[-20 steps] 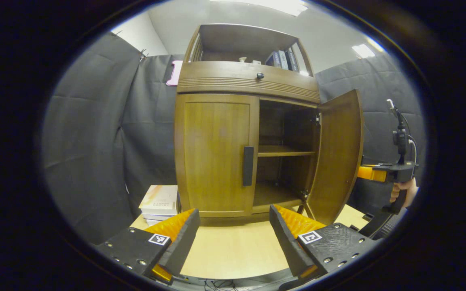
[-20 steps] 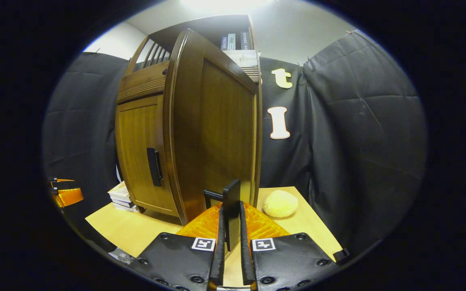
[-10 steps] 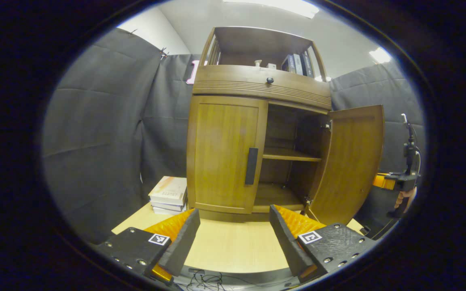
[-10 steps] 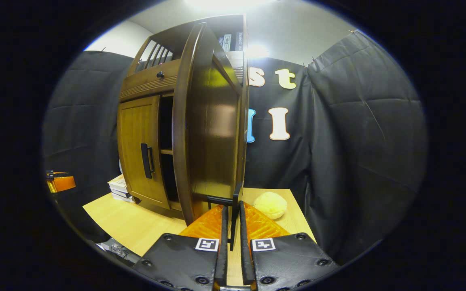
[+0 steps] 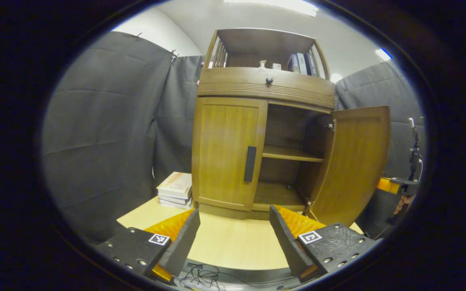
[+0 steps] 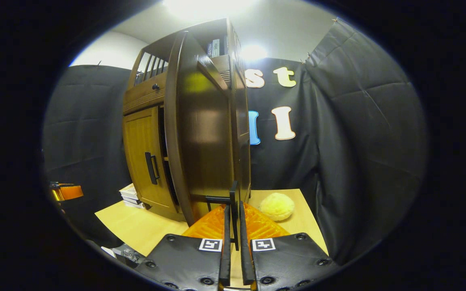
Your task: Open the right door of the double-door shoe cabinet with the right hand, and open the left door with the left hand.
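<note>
Two doors on the shoe cabinet [image 5: 263, 87]: we judge one of two opened. The right door [image 5: 354, 161] stands swung wide, on the right of the left gripper view; the left door [image 5: 227, 151] is flush and closed, its handle [image 5: 250, 163] at the inner edge, mid-height.

Right hand-held gripper [image 6: 233, 246]: fingers nearly together, both clamped on the right door's handle [image 6: 233, 202]. Left hand-held gripper [image 5: 233, 238]: spread wide, holding nothing, near us over the desk [image 5: 233, 246], well apart from the cabinet.

Step in hand, as we judge it: finish the right door's swing, then go for the left. To do it well:
- follow the hinge arc with the right grip, not a straight pull;
- bring the left gripper in level with the left handle, one finger each side of the bar, and close before pulling;
- pull out and leftward, watching the books beside the cabinet.

Count:
- doors, 2; door handles, 2; drawer knob [image 5: 269, 80], 1;
- inside shelf [image 5: 289, 153], 1;
- stack of books [image 5: 175, 190] on the desk, left of the cabinet, 1;
- fuzzy yellow ball [image 6: 276, 206], right, 1;
- books on top shelf [image 5: 302, 64]: several, number unclear.
</note>
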